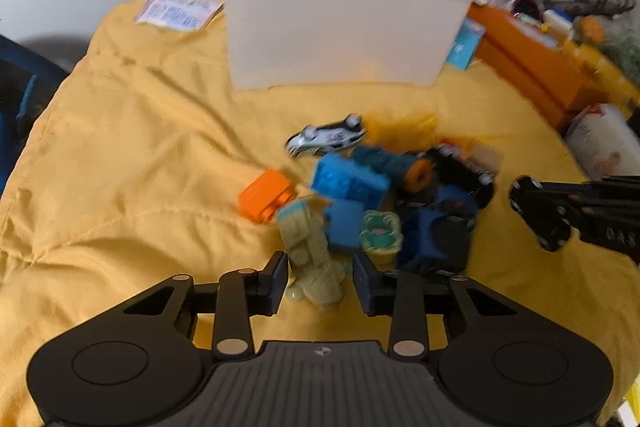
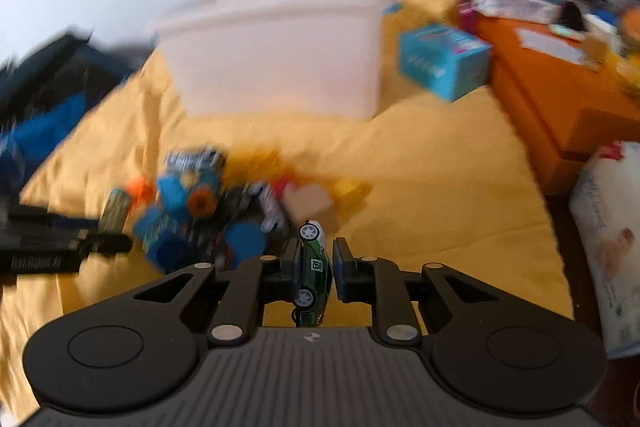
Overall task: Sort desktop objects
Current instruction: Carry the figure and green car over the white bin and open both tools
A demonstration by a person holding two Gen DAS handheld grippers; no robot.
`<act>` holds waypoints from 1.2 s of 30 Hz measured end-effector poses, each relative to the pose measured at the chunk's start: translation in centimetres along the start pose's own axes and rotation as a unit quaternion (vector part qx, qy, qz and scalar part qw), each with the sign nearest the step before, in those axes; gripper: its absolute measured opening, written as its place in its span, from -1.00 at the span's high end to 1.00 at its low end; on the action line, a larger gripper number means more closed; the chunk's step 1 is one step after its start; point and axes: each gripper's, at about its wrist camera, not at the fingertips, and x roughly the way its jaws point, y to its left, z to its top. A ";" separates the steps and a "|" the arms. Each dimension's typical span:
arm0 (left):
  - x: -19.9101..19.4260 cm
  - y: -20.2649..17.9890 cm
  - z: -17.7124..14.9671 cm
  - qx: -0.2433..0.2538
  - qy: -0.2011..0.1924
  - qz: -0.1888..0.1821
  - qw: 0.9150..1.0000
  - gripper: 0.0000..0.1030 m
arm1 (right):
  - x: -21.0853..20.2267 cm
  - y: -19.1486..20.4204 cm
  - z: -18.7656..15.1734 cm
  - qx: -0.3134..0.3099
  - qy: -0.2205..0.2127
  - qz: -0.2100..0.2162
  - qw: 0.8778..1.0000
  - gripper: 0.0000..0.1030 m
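My left gripper [image 1: 320,279] rests low on the yellow cloth [image 1: 140,147], its pads close against the sides of a pale green block toy [image 1: 310,259]. Just beyond lies a pile: an orange brick [image 1: 264,197], blue bricks [image 1: 348,183], a silver toy car [image 1: 328,139] and a dark blue truck [image 1: 440,219]. My right gripper [image 2: 316,267] is shut on a small green toy car [image 2: 314,263] marked 18, held nose-up just right of the pile. In the left wrist view the right gripper [image 1: 534,217] enters from the right. A white plastic bin [image 1: 340,27] stands behind the pile.
An orange box [image 1: 532,67] runs along the right side, with a teal carton [image 2: 444,61] beside the bin. A white printed bag [image 2: 608,235] sits at the right edge. A flat packet [image 1: 178,11] lies left of the bin. Mixed toys crowd the back.
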 end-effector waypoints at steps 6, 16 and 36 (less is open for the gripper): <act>0.9 0.7 0.1 -0.006 0.005 -0.014 1.000 0.24 | 1.5 0.6 -1.2 -0.007 0.029 0.000 1.000 0.45; -1.8 1.2 0.6 -0.010 -0.034 -0.018 0.999 0.25 | -0.4 -0.7 -0.4 0.019 0.000 0.023 1.000 0.67; -5.7 2.0 17.3 -0.005 -0.157 -0.027 0.987 0.25 | -2.2 -2.2 16.4 0.021 -0.159 0.040 0.986 0.66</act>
